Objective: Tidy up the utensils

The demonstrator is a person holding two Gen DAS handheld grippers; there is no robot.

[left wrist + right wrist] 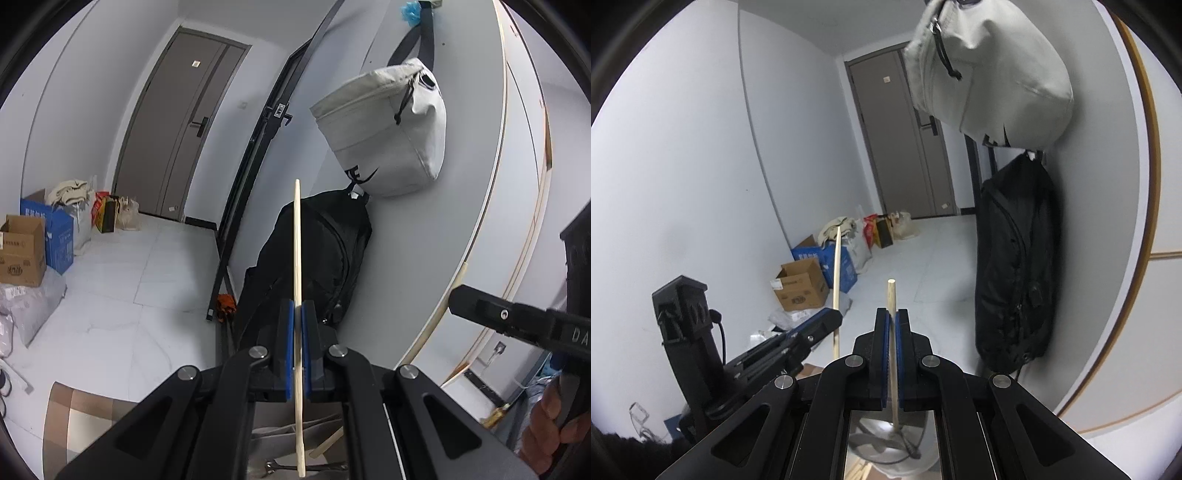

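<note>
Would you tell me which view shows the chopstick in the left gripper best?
The left wrist view: the chopstick runs nearly full length between the blue fingers of the left gripper. The right wrist view shows it only side-on, its lower end hidden.

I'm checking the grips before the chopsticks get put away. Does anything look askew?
Both tools are shut on one chopstick each. The left tool grips its chopstick mid-length; the right tool holds its chopstick close to the top end. Neither looks damaged.
</note>
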